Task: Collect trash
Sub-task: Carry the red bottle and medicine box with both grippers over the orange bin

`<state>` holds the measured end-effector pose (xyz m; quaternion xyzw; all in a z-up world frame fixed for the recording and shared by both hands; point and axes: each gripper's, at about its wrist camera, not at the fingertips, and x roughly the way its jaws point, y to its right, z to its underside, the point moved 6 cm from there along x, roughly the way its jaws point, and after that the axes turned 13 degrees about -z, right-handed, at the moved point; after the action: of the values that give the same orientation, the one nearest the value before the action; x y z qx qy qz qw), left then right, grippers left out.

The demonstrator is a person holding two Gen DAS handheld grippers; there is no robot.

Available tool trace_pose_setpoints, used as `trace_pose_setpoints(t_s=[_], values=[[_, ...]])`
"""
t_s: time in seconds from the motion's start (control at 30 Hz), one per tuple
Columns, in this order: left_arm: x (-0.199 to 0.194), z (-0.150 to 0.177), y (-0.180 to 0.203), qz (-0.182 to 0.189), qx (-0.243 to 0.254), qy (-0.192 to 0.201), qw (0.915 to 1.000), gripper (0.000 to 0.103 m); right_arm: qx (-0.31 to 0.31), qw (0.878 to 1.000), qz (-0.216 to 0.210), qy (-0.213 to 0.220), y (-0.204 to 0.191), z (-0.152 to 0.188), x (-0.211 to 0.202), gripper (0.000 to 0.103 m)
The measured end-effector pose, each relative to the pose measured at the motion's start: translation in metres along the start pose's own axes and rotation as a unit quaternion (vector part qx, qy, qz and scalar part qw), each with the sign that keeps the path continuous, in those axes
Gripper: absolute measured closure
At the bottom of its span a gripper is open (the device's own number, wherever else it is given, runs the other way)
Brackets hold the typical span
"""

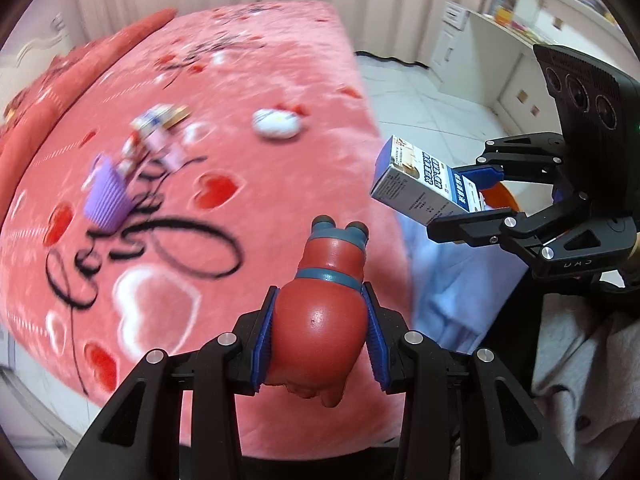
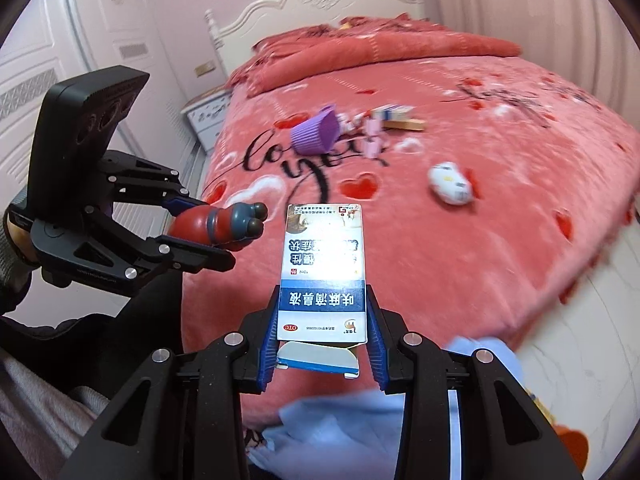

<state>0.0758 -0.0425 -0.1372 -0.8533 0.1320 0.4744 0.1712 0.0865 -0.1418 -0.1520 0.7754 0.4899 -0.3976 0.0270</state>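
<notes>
Tongs on the left (image 1: 322, 332) pinch a red toy (image 1: 324, 320); right tongs (image 2: 322, 336) pinch a medicine box (image 2: 324, 272).

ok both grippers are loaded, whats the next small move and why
Probably carry both loads to a bin, none of which shows here. The left gripper is shut on the red rubber toy figure, the right gripper on the blue and white cardboard medicine box, so neither can pick up the purple ribbed silicone cup.
</notes>
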Motion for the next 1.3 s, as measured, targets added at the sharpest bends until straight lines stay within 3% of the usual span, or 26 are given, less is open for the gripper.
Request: trace_pose_setpoints(t_s=[0.2,0.37,0.7,1.0,1.3], values=[[0.001,-0.040,0.058,0.024,0.064,0.022,0.9974,0.062,0.043,0.997,0.051,0.043,0.033,0.033,-0.064,0.065],[0.010,-0.078,0.118,0.058,0.121,0.038,0.9902,0.062,0.095,0.987,0.105,0.075,0.071,0.075,-0.127,0.065],[0.034,-0.133,0.249,0.140,0.232,0.051,0.9611,0.062,0.202,0.950,0.205,0.119,0.135,0.173,-0.238,0.065],[0.067,-0.147,0.329,0.184,0.286,0.031,0.9399,0.062,0.269,0.922,0.243,0.135,0.178,0.239,-0.283,0.065],[0.105,-0.157,0.352,0.183,0.288,-0.003,0.9398,0.062,0.311,0.910,0.241,0.134,0.213,0.272,-0.279,0.065]])
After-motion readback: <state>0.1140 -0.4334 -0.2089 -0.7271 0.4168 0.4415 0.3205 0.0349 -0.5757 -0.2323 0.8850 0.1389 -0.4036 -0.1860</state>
